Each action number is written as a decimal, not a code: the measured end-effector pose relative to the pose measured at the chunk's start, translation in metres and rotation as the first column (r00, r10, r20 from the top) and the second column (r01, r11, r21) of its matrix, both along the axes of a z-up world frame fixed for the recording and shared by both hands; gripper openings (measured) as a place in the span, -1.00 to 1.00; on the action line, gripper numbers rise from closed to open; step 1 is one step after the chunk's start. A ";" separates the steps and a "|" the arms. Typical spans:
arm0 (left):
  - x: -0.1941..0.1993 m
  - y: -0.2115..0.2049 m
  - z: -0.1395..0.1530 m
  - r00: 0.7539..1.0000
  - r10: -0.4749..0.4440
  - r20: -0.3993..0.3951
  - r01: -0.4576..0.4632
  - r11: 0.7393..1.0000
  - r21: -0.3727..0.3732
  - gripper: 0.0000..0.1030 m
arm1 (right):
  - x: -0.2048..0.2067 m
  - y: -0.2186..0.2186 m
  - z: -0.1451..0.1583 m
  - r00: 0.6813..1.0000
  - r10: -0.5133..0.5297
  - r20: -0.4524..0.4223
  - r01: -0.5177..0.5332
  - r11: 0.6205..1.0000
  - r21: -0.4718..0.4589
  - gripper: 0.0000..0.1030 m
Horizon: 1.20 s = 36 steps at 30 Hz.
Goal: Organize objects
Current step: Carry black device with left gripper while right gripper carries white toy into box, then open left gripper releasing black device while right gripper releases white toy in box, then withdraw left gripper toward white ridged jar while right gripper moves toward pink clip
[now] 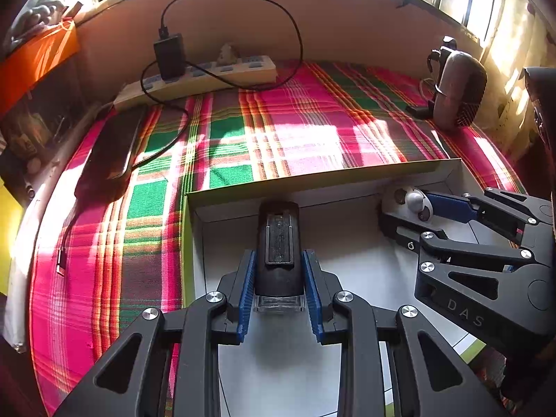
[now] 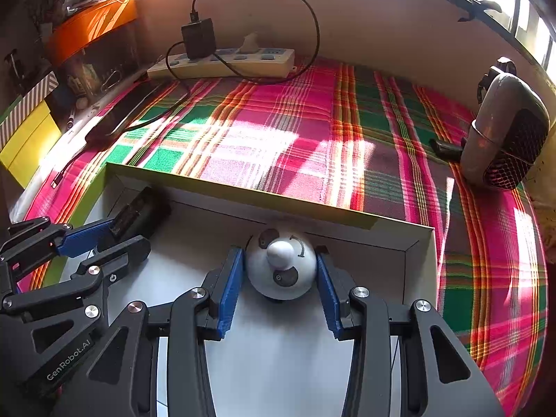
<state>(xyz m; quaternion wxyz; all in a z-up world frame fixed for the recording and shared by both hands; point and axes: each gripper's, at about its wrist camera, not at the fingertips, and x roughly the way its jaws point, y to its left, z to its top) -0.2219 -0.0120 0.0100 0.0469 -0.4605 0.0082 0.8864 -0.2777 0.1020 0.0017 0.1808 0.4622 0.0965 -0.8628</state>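
A shallow white box (image 1: 312,177) with a yellow-green rim lies on a plaid cloth; it also shows in the right wrist view (image 2: 243,193). My left gripper (image 1: 279,278) is shut on a black bike light (image 1: 278,243) with a clear lens, held inside the box near its far wall. My right gripper (image 2: 279,278) is shut on a white round gadget (image 2: 281,264) with a knob and dark spots, at the box's far right corner. From the left wrist view the right gripper (image 1: 427,208) holds that gadget (image 1: 408,201). The right wrist view shows the left gripper (image 2: 114,232) and the light (image 2: 139,212).
A white power strip (image 1: 208,76) with a black charger (image 1: 169,55) and cable lies along the back wall. A dark phone (image 1: 111,146) lies at the left on the cloth. A brown oval speaker (image 1: 458,90) stands at the right. An orange box (image 2: 93,24) sits at the back left.
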 end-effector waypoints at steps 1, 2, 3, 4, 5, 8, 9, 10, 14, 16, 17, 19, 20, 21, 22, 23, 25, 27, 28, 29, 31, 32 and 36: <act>0.000 0.000 0.000 1.000 -0.001 -0.001 0.001 1.000 -0.001 -0.51 | 0.000 0.000 0.000 1.000 -0.002 0.000 0.002 1.000 0.001 -0.17; 0.000 0.001 -0.001 1.000 -0.002 -0.002 0.002 1.000 -0.003 -0.50 | 0.000 0.000 0.000 1.000 -0.005 -0.001 0.005 1.000 0.003 -0.17; 0.000 0.001 -0.001 1.000 -0.002 -0.002 0.002 1.000 -0.005 -0.50 | 0.000 0.000 0.000 1.000 -0.007 -0.002 0.007 1.000 0.006 -0.16; 0.000 0.001 -0.001 1.000 -0.002 -0.003 0.002 1.000 -0.004 -0.50 | 0.000 0.001 0.000 1.000 -0.011 -0.003 0.011 1.000 0.009 -0.13; 0.001 0.001 -0.001 1.000 -0.003 -0.005 0.003 1.000 -0.003 -0.50 | 0.000 0.002 0.000 1.000 -0.017 -0.002 0.017 1.000 0.011 -0.07; 0.001 0.001 0.000 1.000 -0.004 -0.003 0.004 1.000 0.003 -0.48 | -0.001 0.005 0.000 0.999 -0.033 0.002 0.033 0.999 0.005 -0.01; 0.001 0.001 0.000 1.000 -0.005 -0.003 0.005 1.000 0.007 -0.47 | -0.001 0.006 0.000 0.999 -0.037 0.003 0.037 0.999 0.003 -0.01; 0.001 0.001 0.000 1.000 -0.004 -0.003 0.004 1.000 0.011 -0.46 | -0.001 0.006 0.000 0.999 -0.039 0.002 0.039 0.999 0.002 -0.01; 0.005 0.000 0.002 1.000 -0.001 -0.003 0.001 1.000 0.023 -0.42 | 0.003 0.008 0.004 0.999 -0.040 -0.005 0.040 0.999 -0.005 0.00; 0.008 -0.002 0.004 1.000 0.004 -0.007 -0.004 1.000 0.027 -0.42 | 0.006 0.008 0.007 0.999 -0.043 -0.013 0.043 0.999 -0.005 0.00; 0.009 -0.002 0.006 1.000 0.003 -0.008 -0.003 1.000 0.028 -0.41 | 0.007 0.008 0.008 0.999 -0.045 -0.015 0.045 0.999 -0.005 0.00; 0.014 -0.003 0.009 1.000 0.006 -0.019 -0.006 1.000 0.027 -0.41 | 0.011 0.010 0.012 0.999 -0.050 -0.022 0.050 0.999 -0.012 0.00; 0.016 -0.004 0.012 1.000 0.004 -0.023 -0.004 1.000 0.027 -0.41 | 0.013 0.011 0.014 0.998 -0.049 -0.027 0.049 0.999 -0.016 0.00; 0.019 -0.004 0.014 1.000 0.005 -0.028 -0.004 1.000 0.030 -0.41 | 0.015 0.013 0.016 0.998 -0.050 -0.032 0.049 0.999 -0.019 0.00; 0.021 -0.004 0.016 0.999 0.005 -0.032 -0.004 1.000 0.030 -0.41 | 0.018 0.014 0.018 0.998 -0.052 -0.037 0.052 0.998 -0.020 0.00; 0.024 -0.004 0.018 0.999 0.006 -0.038 -0.005 1.000 0.030 -0.41 | 0.020 0.015 0.020 0.998 -0.055 -0.041 0.055 0.998 -0.020 0.00; 0.032 -0.006 0.023 0.999 0.007 -0.052 -0.005 0.999 0.034 -0.41 | 0.025 0.017 0.023 0.997 -0.063 -0.049 0.062 0.998 -0.024 0.00; 0.039 -0.006 0.027 0.998 0.006 -0.065 -0.003 0.999 0.038 -0.41 | 0.031 0.020 0.028 0.996 -0.068 -0.058 0.067 0.997 -0.028 0.00; 0.044 -0.006 0.030 0.997 0.007 -0.072 -0.005 0.999 0.032 -0.41 | 0.034 0.022 0.030 0.995 -0.071 -0.063 0.070 0.997 -0.029 0.00; 0.048 -0.007 0.032 0.997 0.010 -0.080 -0.008 1.000 0.029 -0.41 | 0.038 0.023 0.032 0.995 -0.073 -0.068 0.071 0.997 -0.032 0.00; 0.056 -0.009 0.036 0.996 0.011 -0.091 -0.008 0.999 0.036 -0.41 | 0.045 0.026 0.035 0.994 -0.080 -0.075 0.077 0.996 -0.036 0.00; 0.061 -0.011 0.038 0.995 0.013 -0.094 -0.009 0.999 0.039 -0.41 | 0.049 0.027 0.036 0.994 -0.081 -0.078 0.078 0.996 -0.040 0.00; 0.082 -0.017 0.044 0.992 0.024 -0.124 -0.021 0.999 0.031 -0.41 | 0.069 0.033 0.043 0.991 -0.086 -0.098 0.081 0.995 -0.057 0.00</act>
